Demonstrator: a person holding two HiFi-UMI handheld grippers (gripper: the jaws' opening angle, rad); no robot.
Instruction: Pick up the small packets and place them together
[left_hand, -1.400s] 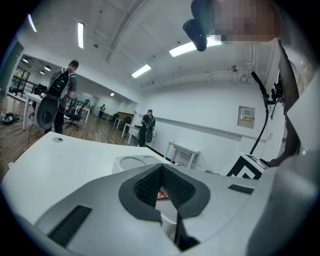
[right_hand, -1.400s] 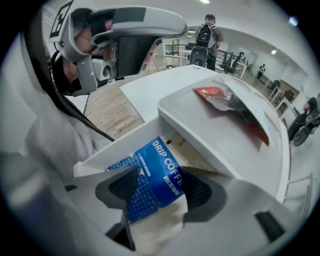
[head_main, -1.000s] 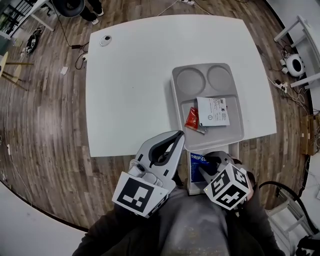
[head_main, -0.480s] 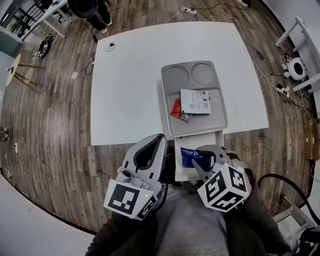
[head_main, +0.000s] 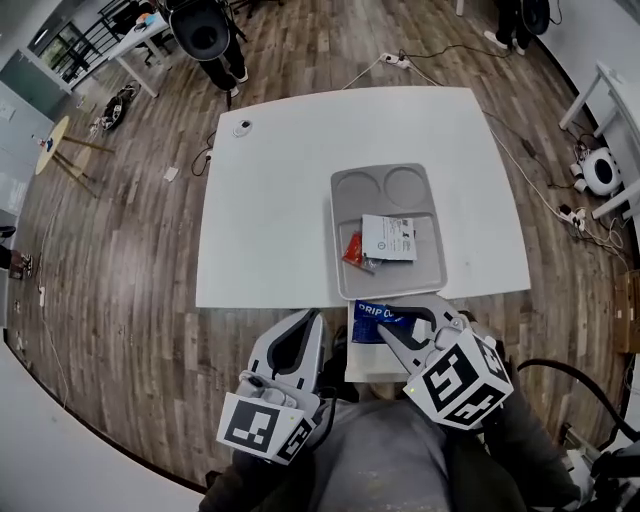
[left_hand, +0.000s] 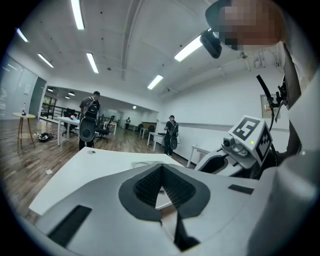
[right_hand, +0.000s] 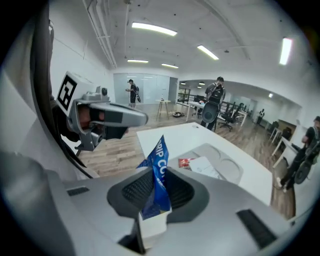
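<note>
Left gripper (head_main: 314, 318) closed, empty — right gripper (head_main: 395, 322) clamped

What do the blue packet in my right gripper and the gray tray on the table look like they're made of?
Blue packet: probably thin plastic or foil film, slightly glossy; it creases and folds where it is clamped.
Gray tray: likely molded plastic, matte; smooth one-piece wells with rounded corners.
</note>
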